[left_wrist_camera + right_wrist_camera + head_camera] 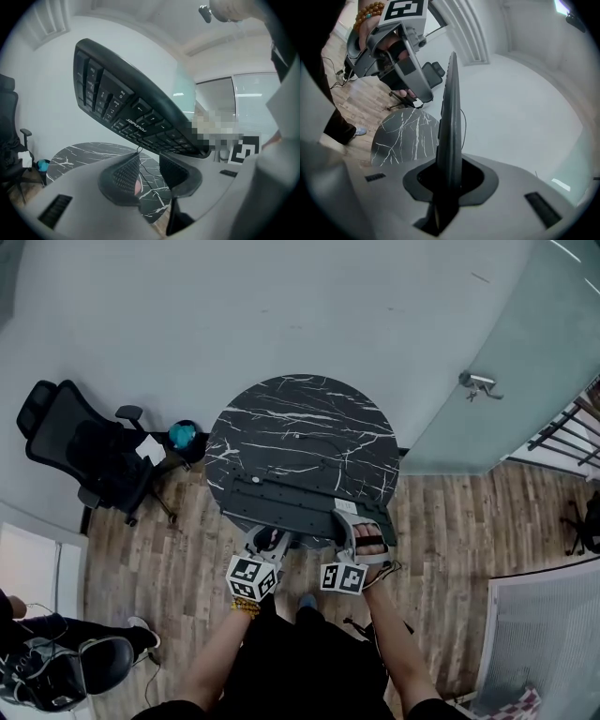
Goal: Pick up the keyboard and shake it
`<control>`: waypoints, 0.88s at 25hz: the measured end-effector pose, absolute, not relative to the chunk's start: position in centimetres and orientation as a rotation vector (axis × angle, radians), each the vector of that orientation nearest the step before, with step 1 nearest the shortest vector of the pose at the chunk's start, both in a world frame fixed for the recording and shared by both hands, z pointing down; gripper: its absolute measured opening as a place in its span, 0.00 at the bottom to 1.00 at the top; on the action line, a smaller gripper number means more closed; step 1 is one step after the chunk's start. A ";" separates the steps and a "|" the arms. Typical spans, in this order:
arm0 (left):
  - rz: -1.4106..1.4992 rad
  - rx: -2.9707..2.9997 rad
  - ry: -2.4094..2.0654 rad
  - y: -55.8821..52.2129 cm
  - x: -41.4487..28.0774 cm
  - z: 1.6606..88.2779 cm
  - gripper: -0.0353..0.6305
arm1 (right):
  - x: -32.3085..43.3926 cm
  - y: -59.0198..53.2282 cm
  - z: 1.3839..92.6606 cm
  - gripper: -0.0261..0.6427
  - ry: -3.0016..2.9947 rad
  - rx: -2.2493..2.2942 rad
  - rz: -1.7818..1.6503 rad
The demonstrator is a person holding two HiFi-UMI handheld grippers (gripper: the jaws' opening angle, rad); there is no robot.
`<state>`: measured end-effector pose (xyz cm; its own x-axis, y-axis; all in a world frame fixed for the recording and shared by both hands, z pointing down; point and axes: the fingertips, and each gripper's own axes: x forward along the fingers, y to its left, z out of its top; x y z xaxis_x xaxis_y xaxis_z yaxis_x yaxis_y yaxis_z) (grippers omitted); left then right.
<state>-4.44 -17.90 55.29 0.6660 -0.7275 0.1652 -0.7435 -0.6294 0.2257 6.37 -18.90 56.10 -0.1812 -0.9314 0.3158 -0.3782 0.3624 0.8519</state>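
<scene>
A black keyboard (291,502) hangs over the near edge of the round black marble table (300,418), underside up and keys down. My right gripper (364,532) is shut on its right end; in the right gripper view the keyboard (451,117) runs edge-on between the jaws of the right gripper (450,180). My left gripper (270,542) sits at the keyboard's near edge. In the left gripper view the keyboard (136,117) passes just above the left gripper (149,161), which is open with nothing between its pads (124,176). A thin cable hangs by them.
A black office chair (84,451) stands left of the table, with a teal object (183,435) beside it. A glass door with a handle (478,383) is at the right. A white panel (544,643) leans at the lower right. Wood floor surrounds the table.
</scene>
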 end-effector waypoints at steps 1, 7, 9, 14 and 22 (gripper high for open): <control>0.084 2.610 -1.176 -17.9 -4.4 55.3 0.26 | 6.4 -18.9 56.3 0.17 -1.743 1.156 -0.784; 0.096 2.620 -1.166 -18.1 -4.6 55.3 0.26 | 6.4 -18.7 56.8 0.17 -1.764 1.151 -0.752; 0.097 2.618 -1.174 -18.2 -4.8 55.3 0.26 | 6.3 -18.6 56.7 0.17 -1.775 1.149 -0.747; 0.098 2.632 -1.177 -18.6 -4.8 55.0 0.26 | 6.0 -18.6 56.9 0.17 -1.795 1.148 -0.720; 0.091 2.654 -1.199 -18.7 -5.1 54.3 0.26 | 5.6 -18.9 56.3 0.17 -1.884 1.196 -0.629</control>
